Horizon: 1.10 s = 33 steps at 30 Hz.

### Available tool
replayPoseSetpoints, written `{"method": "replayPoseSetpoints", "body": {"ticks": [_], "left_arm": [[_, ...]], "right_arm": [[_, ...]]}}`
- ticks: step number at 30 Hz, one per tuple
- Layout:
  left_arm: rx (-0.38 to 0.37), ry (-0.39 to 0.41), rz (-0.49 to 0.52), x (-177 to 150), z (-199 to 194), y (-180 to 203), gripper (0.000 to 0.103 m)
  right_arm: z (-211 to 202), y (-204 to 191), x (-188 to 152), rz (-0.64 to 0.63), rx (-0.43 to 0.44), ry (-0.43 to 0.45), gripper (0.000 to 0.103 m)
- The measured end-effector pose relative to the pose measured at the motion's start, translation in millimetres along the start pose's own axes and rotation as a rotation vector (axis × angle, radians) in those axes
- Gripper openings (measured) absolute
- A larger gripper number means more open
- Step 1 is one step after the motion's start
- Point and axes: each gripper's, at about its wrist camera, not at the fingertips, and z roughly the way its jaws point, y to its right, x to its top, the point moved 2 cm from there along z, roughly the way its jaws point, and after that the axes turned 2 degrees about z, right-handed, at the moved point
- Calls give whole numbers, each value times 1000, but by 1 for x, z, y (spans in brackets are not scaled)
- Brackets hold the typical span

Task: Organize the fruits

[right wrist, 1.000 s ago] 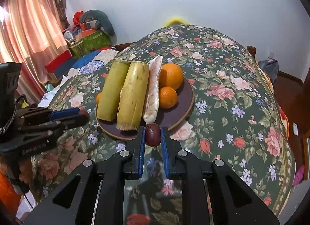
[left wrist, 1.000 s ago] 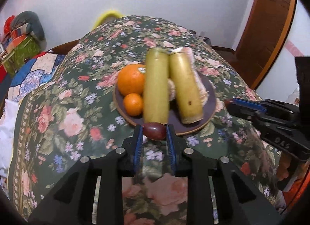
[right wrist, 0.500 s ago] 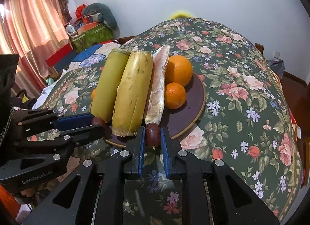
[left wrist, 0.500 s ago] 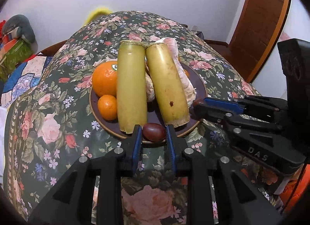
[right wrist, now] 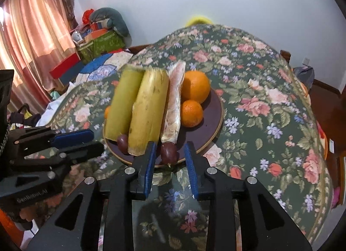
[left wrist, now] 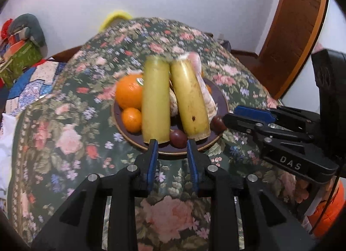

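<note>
The left gripper (left wrist: 173, 143) stands with its jaws spread at the near rim of the dark round plate (left wrist: 222, 102). One dark red jujube (left wrist: 177, 138) lies on the plate between the two fingertips, free of both blue pads. The right gripper (right wrist: 169, 146) likewise stands with its jaws spread, and a second dark red jujube (right wrist: 169, 152) rests on the plate rim between them, touching neither pad as far as the view shows.

On the plate lie two yellow-green sugarcane sections (left wrist: 155, 102) side by side, a pale peeled pomelo segment (right wrist: 174, 102) against them, a large orange (right wrist: 195, 86) and a small tangerine (right wrist: 191, 113) just in front of it. In the right wrist view the other jujube (right wrist: 122, 142) sits at the foot of the sugarcane, close to the left gripper's fingers (right wrist: 73, 136).

The plate stands on a floral tablecloth (right wrist: 259, 99). Beyond are a white wall (right wrist: 259, 2), pink curtains (right wrist: 32, 35) and a wooden door (left wrist: 289, 30).
</note>
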Motion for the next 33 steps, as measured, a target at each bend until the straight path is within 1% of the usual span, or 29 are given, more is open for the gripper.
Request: {"method": "replayPoseSetpoints", "body": {"ticks": [1, 4, 7, 8, 9, 11, 13, 15, 17, 20, 22, 24, 25, 26, 27, 28, 29, 32, 33], "left_arm": [[-1, 11, -7, 1, -8, -1, 27], [25, 73, -27, 6, -41, -1, 27], [37, 151, -43, 11, -81, 1, 27], [35, 179, -44, 12, -97, 4, 28], [33, 212, -40, 13, -115, 8, 31], [45, 266, -29, 14, -142, 14, 44], [61, 331, -15, 13, -173, 22, 48], [66, 396, -2, 9, -206, 32, 51], [71, 473, 0, 2, -241, 41, 61], [96, 558, 9, -10, -279, 50, 67], [100, 601, 15, -18, -302, 56, 70], [91, 631, 16, -26, -319, 60, 71], [90, 642, 14, -29, -325, 61, 72], [87, 652, 13, -33, -331, 63, 73], [84, 657, 10, -36, -336, 64, 75], [83, 662, 7, -38, -339, 65, 85], [86, 671, 2, -40, -341, 65, 91], [111, 686, 6, -49, -346, 69, 96], [114, 689, 7, -52, -349, 70, 97]], "right_arm": [[-10, -2, 2, -1, -3, 17, 25], [-38, -8, 9, -6, -9, 68, 25], [-78, -17, 15, -15, -16, 143, 25], [-93, -21, 16, -21, -20, 172, 25], [-108, -26, 18, -28, -21, 198, 25], [-139, -35, 19, -38, -21, 257, 26], [-169, -44, 18, -42, -22, 320, 33], [-201, -54, 16, -44, -24, 387, 37], [-229, -65, 12, -51, -26, 449, 40], [-264, -81, 3, -68, -33, 530, 49], [-281, -91, -4, -78, -46, 574, 60], [-294, -101, -11, -92, -65, 618, 66], [-298, -104, -14, -96, -72, 631, 72], [-304, -109, -18, -99, -79, 649, 76], [-306, -111, -20, -98, -83, 660, 83], [-308, -113, -23, -97, -88, 672, 87], [-309, -114, -25, -97, -92, 680, 88], [-306, -115, -28, -93, -99, 682, 93], [-308, -114, -32, -92, -101, 684, 98]]}}
